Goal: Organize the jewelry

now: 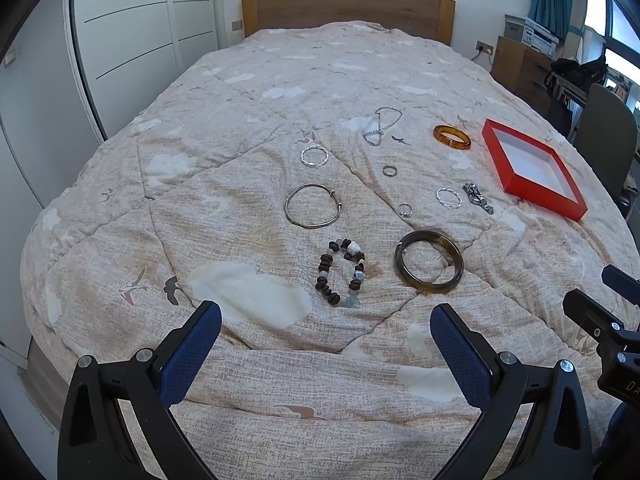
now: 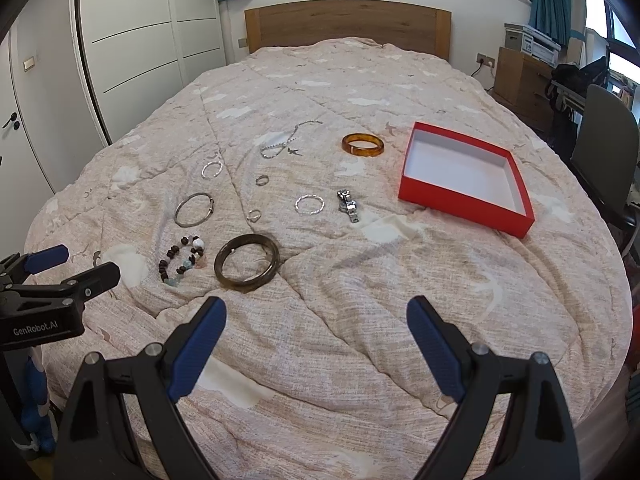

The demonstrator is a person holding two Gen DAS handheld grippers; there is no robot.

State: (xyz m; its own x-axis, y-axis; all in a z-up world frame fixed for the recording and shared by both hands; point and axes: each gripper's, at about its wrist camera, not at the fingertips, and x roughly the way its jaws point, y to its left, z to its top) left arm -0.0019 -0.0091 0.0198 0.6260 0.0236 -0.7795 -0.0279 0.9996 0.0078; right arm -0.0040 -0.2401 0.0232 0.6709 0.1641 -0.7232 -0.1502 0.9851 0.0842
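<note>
Both grippers hover over the near edge of the bed, nothing held. Left gripper point(image 1: 326, 322): jaws spread wide, empty. Right gripper point(image 2: 316, 318): jaws likewise spread wide, empty. Jewelry lies scattered on the quilt point(image 2: 360, 320), all pieces apart from one another: dark bangle point(image 2: 247, 263) nearest, beaded bracelet point(image 2: 182, 258) just beside it on the left, thin silver bangle point(image 2: 194, 209) further back, two small rings point(image 2: 254, 215) point(image 2: 262, 179), two twisted silver hoops point(image 2: 309, 204) point(image 2: 212, 169), a metal watch point(image 2: 347, 204), a silver chain point(image 2: 285, 140) and an amber bangle point(image 2: 363, 145) toward the headboard. Red box point(image 2: 466, 178) sits open on the right, white interior bare; judged as the destination, so no piece has been sorted yet. Risks from here: quilt is soft and creased, so pressing fingers down on a flat ring or thin hoop may sink it into the fabric, or pinch cloth along with it and drag neighbours. Smooth bangles may slip out of the pads if gripped across the rim. Chain likely to dangle and snag. Box rests on yielding bedding; a nudge on its wall could tip or shift it.
</note>
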